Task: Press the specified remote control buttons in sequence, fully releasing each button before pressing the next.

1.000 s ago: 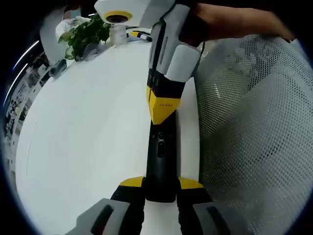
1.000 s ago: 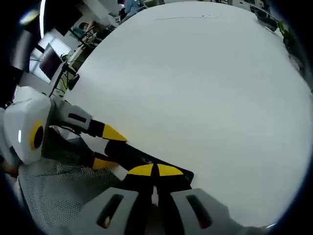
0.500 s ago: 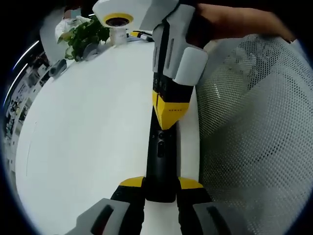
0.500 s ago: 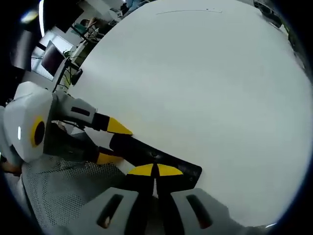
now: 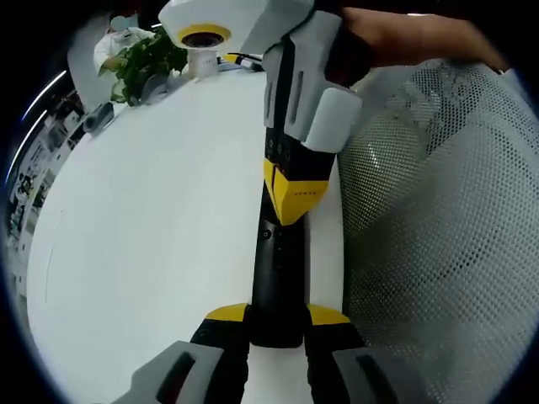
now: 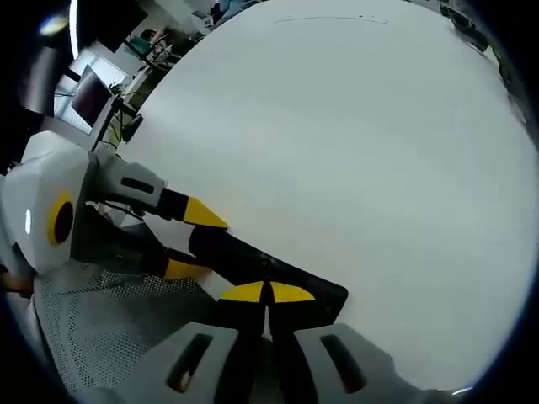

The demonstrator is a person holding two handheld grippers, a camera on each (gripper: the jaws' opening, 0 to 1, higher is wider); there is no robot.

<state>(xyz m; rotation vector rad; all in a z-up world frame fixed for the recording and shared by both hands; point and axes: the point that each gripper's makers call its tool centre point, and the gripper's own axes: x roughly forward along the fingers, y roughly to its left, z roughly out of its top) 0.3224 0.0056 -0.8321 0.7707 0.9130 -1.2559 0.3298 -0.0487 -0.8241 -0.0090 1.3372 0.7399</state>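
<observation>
Left gripper view: left gripper (image 5: 276,316) clamps remote (image 5: 276,278) (right gripper (image 5: 293,198), jaws together, atop).

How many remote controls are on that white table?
1: a black remote control at the table's edge, held by the left gripper, with the right gripper on top.

Right claw (image 5: 292,210) covers the remote (image 5: 276,282) — buttons beneath hidden.
</observation>
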